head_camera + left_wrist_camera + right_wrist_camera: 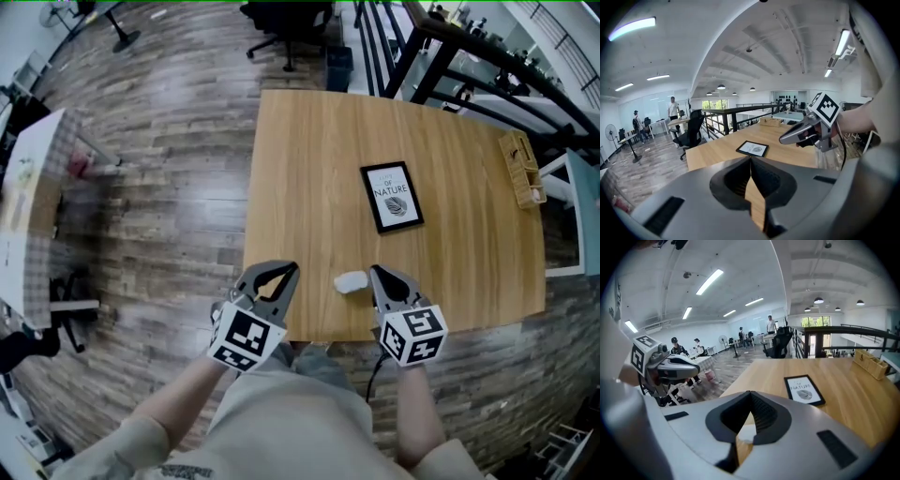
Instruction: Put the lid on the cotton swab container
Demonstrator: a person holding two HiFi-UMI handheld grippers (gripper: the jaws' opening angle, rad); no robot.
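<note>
A small white rounded thing [351,281] lies on the wooden table [309,187] near its front edge; I cannot tell whether it is the lid or the cotton swab container. It lies between my two grippers. My left gripper [289,270] hovers to its left over the table's front left corner, jaws shut and empty. My right gripper [375,272] is just right of the white thing, also shut and empty. In the right gripper view the white thing [745,431] shows low through the gap behind the closed tips [749,393]. The left gripper view shows closed tips [750,159] over bare wood.
A black-framed picture [391,196] lies flat at mid table. A wooden organizer [521,169] stands at the far right edge. Beyond the table are a black railing [450,47], office chairs [286,23] and wood flooring. People stand far off in the room [771,324].
</note>
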